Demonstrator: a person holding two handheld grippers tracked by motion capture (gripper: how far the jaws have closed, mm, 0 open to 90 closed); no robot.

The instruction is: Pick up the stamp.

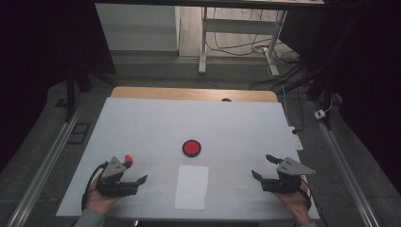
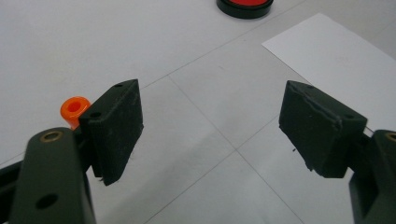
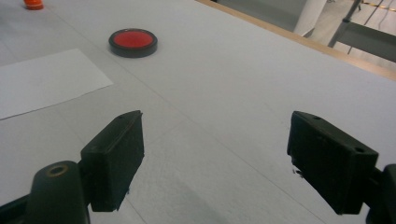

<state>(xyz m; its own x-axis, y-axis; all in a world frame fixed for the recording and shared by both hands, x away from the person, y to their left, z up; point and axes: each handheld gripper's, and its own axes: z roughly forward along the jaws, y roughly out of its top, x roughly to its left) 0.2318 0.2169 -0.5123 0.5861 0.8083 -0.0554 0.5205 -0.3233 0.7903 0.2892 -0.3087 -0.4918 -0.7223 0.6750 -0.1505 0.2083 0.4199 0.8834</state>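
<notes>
A red disc with a black rim [image 1: 191, 148] [image 2: 245, 5] [image 3: 133, 42] lies at the middle of the white table [image 1: 142, 123]. Just in front of it is a white sheet of paper [image 1: 191, 187] [image 2: 336, 60] [image 3: 46, 81]. A small orange cylinder [image 1: 127, 158] [image 2: 74, 109] [image 3: 33, 4] stands close beside the outer jaw of my left gripper [image 1: 135, 172] [image 2: 219, 126], apart from the pads. That gripper rests low at the front left, open and empty. My right gripper [image 1: 263, 166] [image 3: 217, 154] sits at the front right, open, with bare table between its jaws.
A wooden strip [image 1: 194, 93] runs along the table's far edge, with a small dark object [image 1: 226, 100] on it. A white power strip [image 1: 297, 141] lies at the right edge. Desk legs [image 1: 203, 42] and cables are on the floor beyond.
</notes>
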